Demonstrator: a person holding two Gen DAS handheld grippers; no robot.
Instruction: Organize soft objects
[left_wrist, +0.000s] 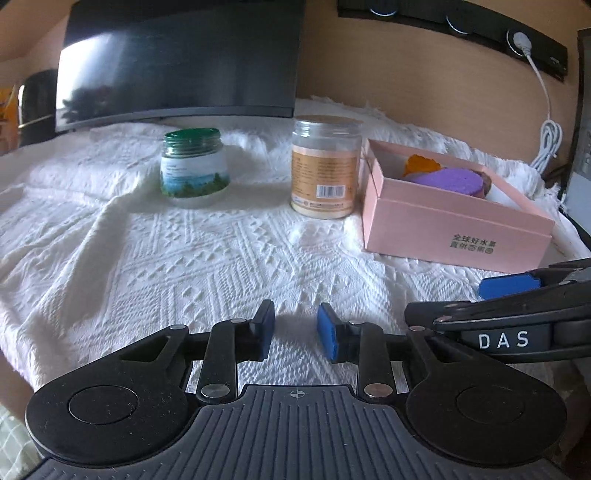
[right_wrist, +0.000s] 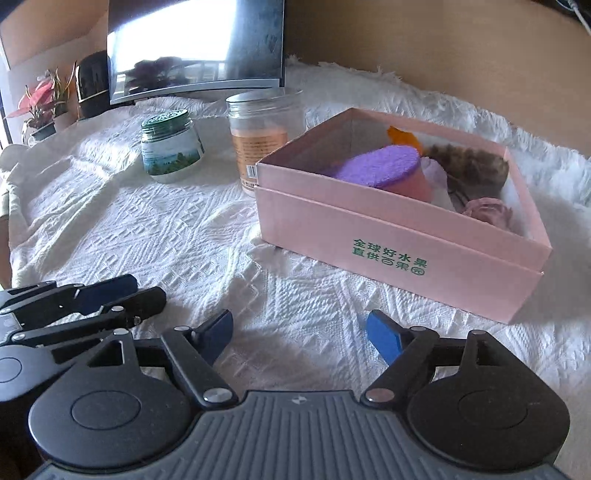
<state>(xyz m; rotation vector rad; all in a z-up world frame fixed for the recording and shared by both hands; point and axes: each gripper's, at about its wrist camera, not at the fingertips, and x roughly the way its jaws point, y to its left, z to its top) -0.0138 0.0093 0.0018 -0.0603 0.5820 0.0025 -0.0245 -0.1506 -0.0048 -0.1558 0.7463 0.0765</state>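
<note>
A pink cardboard box (right_wrist: 391, 236) stands on the white cloth at the right; it also shows in the left wrist view (left_wrist: 454, 225). Inside lie a purple-topped pink sponge (right_wrist: 384, 166), an orange soft piece (right_wrist: 402, 137), a brown furry item (right_wrist: 469, 166), a dusty-pink fabric rose (right_wrist: 487, 214) and something white. My left gripper (left_wrist: 295, 330) is open and empty, low over the cloth in front of the jars. My right gripper (right_wrist: 301, 338) is open wide and empty, just before the box's near side. Each gripper shows at the edge of the other's view.
A green-lidded jar (left_wrist: 194, 168) and a taller clear jar with an orange label (left_wrist: 325, 168) stand left of the box. A dark monitor (left_wrist: 177, 62) stands behind them. A white cable (left_wrist: 546, 136) hangs at the back right. Potted plants (right_wrist: 44, 99) stand far left.
</note>
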